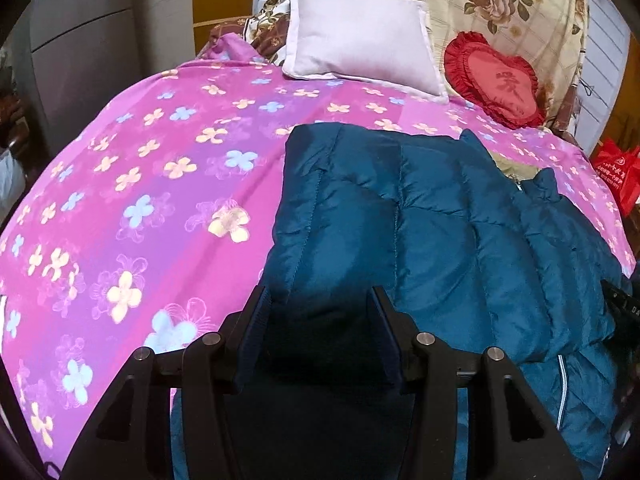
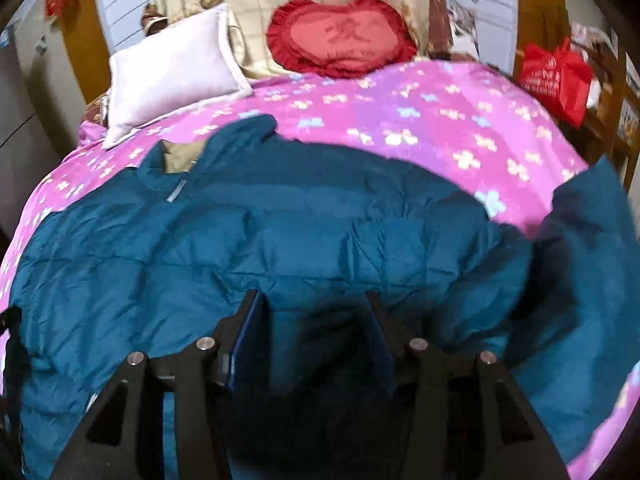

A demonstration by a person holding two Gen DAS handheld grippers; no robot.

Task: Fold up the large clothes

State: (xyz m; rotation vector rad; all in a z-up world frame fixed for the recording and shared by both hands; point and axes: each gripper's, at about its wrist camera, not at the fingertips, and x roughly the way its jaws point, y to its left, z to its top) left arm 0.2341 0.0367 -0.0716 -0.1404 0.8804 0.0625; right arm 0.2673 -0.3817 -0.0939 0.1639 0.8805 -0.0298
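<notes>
So, nearest first: left gripper (image 1: 320, 300) has its jaws apart w/ the near edge of the teal puffer jacket (image 1: 420, 240) bulging up between them, not pinched as far as I can tell; right gripper (image 2: 314, 300) likewise spread wide over the jacket's near hem, nothing clamped. Jacket lies on the pink flowered bedspread (image 1: 140, 160), collar end toward the pillows, zipper facing up. Left wrist view suggests the left side is already folded in over the body, giving a fairly straight edge. Right side looks undone: the sleeve (image 2: 580, 240) sprawls out to the right, apart from the body. Prob. about a third done; sleeve fold plus hem-to-collar fold remain. Beyond it sit a white pillow (image 1: 360, 36) & a red heart cushion (image 1: 496, 80).
</notes>
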